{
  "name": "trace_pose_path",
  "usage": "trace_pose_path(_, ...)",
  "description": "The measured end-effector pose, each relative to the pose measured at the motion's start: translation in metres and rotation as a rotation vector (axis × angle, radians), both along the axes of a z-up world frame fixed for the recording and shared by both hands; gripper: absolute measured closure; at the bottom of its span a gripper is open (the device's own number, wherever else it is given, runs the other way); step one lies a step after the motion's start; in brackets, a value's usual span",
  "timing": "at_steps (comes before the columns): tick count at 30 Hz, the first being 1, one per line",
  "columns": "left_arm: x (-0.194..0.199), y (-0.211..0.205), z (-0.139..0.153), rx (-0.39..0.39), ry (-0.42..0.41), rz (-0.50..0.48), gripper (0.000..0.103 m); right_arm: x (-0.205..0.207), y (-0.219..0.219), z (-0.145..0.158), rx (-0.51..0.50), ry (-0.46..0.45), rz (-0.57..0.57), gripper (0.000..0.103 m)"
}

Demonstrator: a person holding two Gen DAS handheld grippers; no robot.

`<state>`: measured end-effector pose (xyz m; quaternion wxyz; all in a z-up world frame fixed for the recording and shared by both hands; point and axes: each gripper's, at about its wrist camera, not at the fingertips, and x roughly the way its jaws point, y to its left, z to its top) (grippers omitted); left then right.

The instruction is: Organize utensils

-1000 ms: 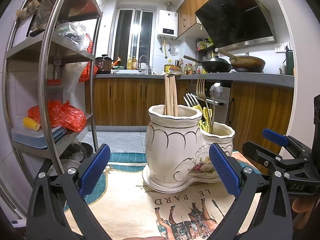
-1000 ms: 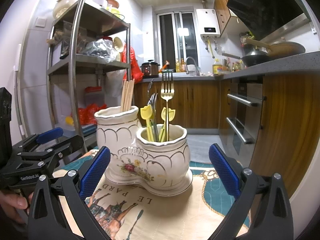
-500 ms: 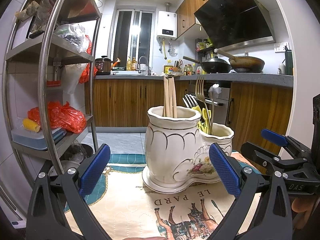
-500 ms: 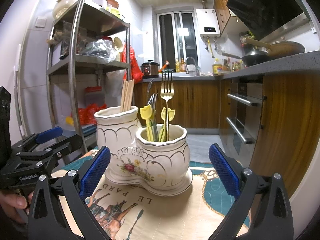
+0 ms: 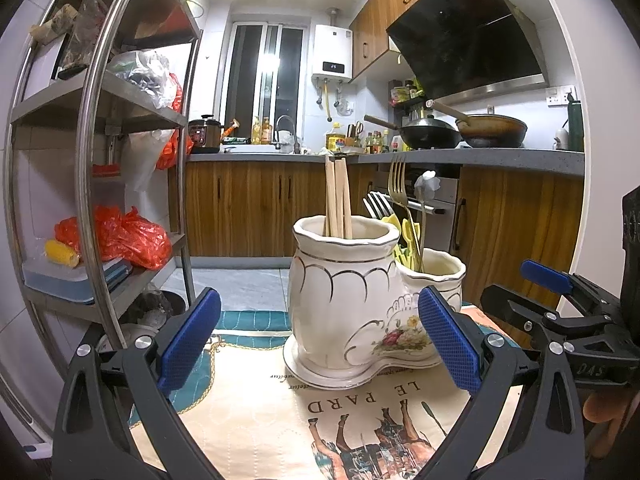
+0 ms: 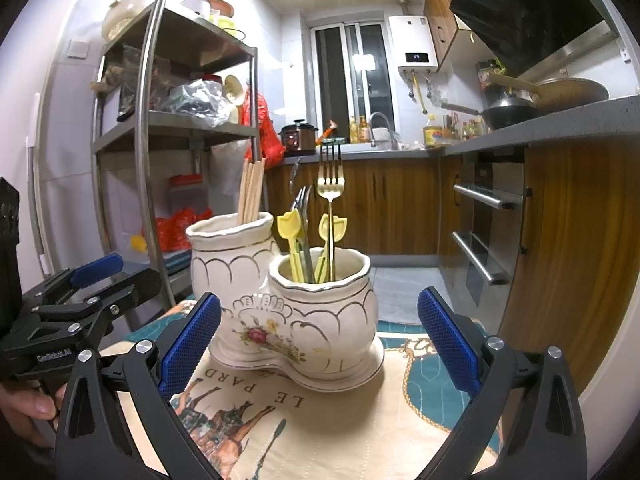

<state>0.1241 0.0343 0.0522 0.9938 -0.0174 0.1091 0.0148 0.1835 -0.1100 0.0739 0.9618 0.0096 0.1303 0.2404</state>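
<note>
A white ceramic double-pot holder (image 5: 352, 304) (image 6: 296, 312) stands on a printed cloth. Its taller pot holds wooden chopsticks (image 5: 338, 196) (image 6: 251, 190). Its lower pot holds a gold fork (image 6: 330, 200) (image 5: 398, 188), silver forks (image 5: 376, 204) and yellow tulip-shaped picks (image 6: 289, 226). My left gripper (image 5: 320, 344) is open and empty, just in front of the holder. My right gripper (image 6: 320, 344) is open and empty, also facing the holder. Each gripper shows at the edge of the other's view, the right one in the left wrist view (image 5: 560, 312) and the left one in the right wrist view (image 6: 80, 304).
The cloth (image 5: 256, 412) with a horse print and teal border covers the table. A steel shelf rack (image 5: 92, 184) with bags stands at the left. Wooden cabinets and an oven (image 6: 488, 236) line the right, with pans (image 5: 492, 130) on the counter.
</note>
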Motion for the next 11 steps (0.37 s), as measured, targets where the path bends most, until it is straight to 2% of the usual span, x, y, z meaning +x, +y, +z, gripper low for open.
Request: trace_pose_path(11,0.0039,0.0065,-0.0007,-0.019,0.036,-0.007,0.005,0.0006,0.0006,-0.0013,-0.008,-0.002,0.003,0.005)
